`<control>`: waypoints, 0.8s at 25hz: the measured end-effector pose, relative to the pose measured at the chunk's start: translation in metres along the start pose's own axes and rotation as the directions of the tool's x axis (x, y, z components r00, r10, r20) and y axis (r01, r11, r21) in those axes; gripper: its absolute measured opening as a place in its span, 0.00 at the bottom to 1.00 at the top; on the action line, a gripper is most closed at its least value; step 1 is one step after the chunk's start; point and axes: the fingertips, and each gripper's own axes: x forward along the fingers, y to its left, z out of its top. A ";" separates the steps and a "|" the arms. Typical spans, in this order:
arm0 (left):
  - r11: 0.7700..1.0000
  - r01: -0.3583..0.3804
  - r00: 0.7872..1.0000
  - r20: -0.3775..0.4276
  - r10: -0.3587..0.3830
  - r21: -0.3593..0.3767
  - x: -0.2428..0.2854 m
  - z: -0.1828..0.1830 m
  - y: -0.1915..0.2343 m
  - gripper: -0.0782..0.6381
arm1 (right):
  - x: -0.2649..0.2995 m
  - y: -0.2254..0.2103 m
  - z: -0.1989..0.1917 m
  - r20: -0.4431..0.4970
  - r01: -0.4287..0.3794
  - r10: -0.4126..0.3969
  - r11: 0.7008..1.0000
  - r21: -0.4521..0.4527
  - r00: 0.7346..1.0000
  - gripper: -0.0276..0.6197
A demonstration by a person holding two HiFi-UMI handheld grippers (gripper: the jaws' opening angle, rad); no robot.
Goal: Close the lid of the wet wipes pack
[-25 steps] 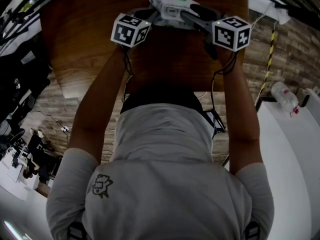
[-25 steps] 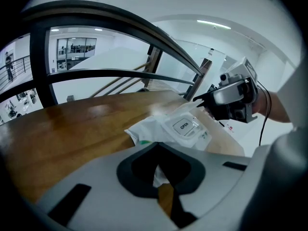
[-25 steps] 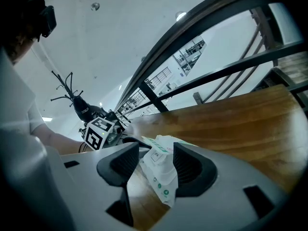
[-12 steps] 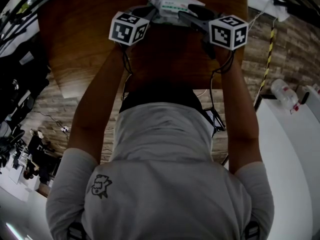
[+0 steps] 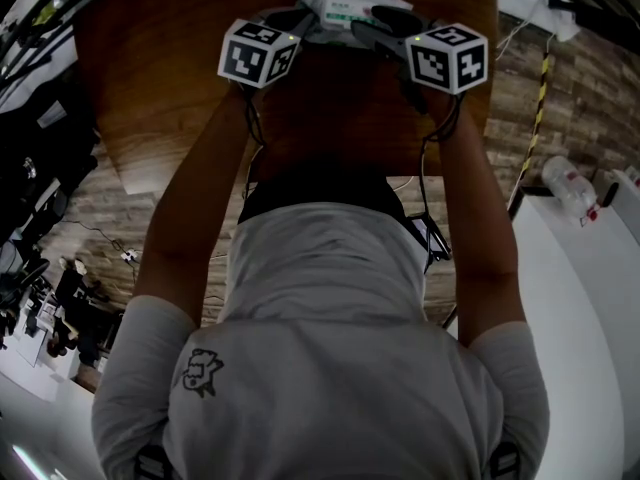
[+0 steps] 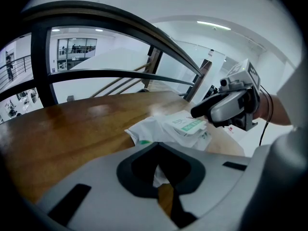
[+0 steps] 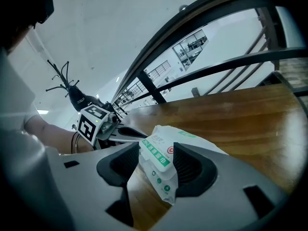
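— Wet wipes pack (image 5: 345, 6), where is it?
— Top centre of the head view, lying on the wooden table (image 5: 180, 78) between my two claws.
— Right gripper (image 7: 156, 170)?
— Clamped on the pack's end, green print showing between the jaws.
— Left gripper (image 6: 160, 176)?
— Jaws pinched together on a white corner of the pack, low centre of its view.
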 end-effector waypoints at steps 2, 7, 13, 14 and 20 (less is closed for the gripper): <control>1.000 0.001 1.000 0.001 -0.001 0.000 0.000 0.000 -0.001 0.13 | 0.002 0.000 0.001 -0.004 0.006 -0.006 1.000 -0.009 1.000 0.36; 1.000 0.000 1.000 0.003 0.000 0.001 -0.001 0.000 -0.001 0.13 | 0.009 -0.006 -0.003 -0.004 0.035 -0.035 0.999 -0.010 0.999 0.36; 1.000 0.003 1.000 0.005 -0.003 0.006 0.000 0.001 -0.002 0.13 | 0.011 -0.012 -0.007 0.007 0.074 -0.074 0.997 -0.029 0.997 0.36; 1.000 0.002 1.000 0.006 -0.002 0.005 0.000 0.001 -0.002 0.13 | 0.012 -0.013 -0.007 0.005 0.081 -0.081 0.996 -0.034 0.997 0.35; 1.000 -0.005 1.000 0.014 0.005 0.008 -0.001 0.002 -0.002 0.13 | 0.015 -0.016 -0.011 -0.008 0.137 -0.139 0.986 -0.096 0.990 0.31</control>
